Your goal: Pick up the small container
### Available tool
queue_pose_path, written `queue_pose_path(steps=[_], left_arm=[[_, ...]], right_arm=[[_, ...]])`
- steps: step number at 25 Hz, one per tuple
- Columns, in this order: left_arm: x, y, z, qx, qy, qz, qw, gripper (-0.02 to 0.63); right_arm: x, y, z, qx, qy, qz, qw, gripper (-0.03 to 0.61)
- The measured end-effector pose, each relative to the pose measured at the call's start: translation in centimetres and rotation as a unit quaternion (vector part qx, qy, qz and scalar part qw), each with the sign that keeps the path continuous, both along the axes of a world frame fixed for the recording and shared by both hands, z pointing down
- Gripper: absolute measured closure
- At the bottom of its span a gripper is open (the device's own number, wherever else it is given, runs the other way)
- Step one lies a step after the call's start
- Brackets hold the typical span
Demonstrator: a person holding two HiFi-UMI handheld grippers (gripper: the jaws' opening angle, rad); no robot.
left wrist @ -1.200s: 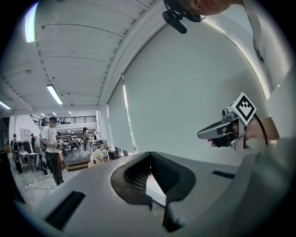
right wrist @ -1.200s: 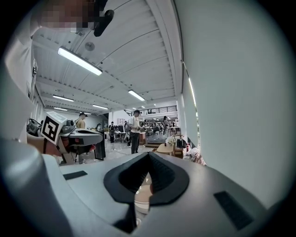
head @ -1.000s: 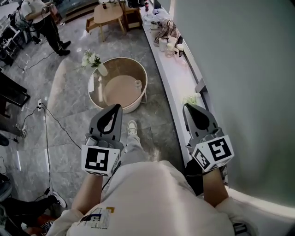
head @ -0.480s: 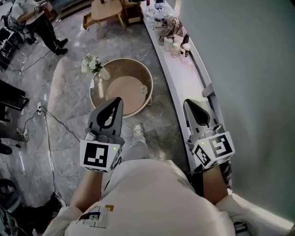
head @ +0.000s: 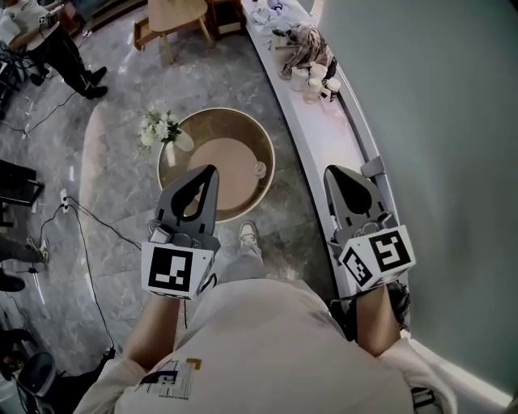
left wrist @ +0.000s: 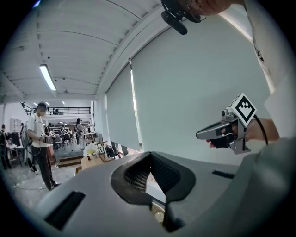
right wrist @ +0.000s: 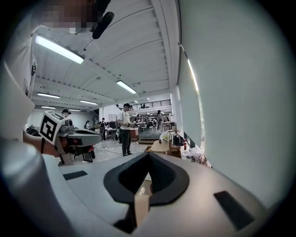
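Observation:
A small clear container stands near the right rim of a round wooden table, beside a vase of white flowers. Several small cups sit farther off on the white ledge. My left gripper is held over the table's near edge in the head view, jaws shut and holding nothing. My right gripper hangs shut and bare over the ledge. In the left gripper view the left gripper has its jaws together, as does the right gripper in its own view. Both point almost level, well above the container.
The pale wall runs along the right of the ledge. Cables trail over the marble floor at left. A person stands at the far left, and a wooden table lies ahead. My own shoe shows below the round table.
I have walked forward: the round table, the vase and the ledge cups have slid down the head view towards me. Both grippers stay shut and keep their pose.

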State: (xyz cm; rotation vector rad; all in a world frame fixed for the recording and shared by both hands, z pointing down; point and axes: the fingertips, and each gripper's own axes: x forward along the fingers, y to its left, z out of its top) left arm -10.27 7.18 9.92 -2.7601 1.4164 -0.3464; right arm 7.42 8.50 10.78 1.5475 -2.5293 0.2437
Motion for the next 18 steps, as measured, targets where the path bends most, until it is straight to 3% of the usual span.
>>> queue_pose_path(steps=[9,18], left_arm=[[-2.8,-8.4,0.1,-0.005,0.009,0.015,0.9998,0.607],[-4.3,-12.3,1.2,-0.009,0.006,0.009,0.9999,0.607]], right_arm=[[-3.4,-8.2,-1.1,0.006,0.01,0.012,1.0,0.572],[-4.0,-12.1,-0.4,-0.003,0.02,0.016,1.0,0.572]])
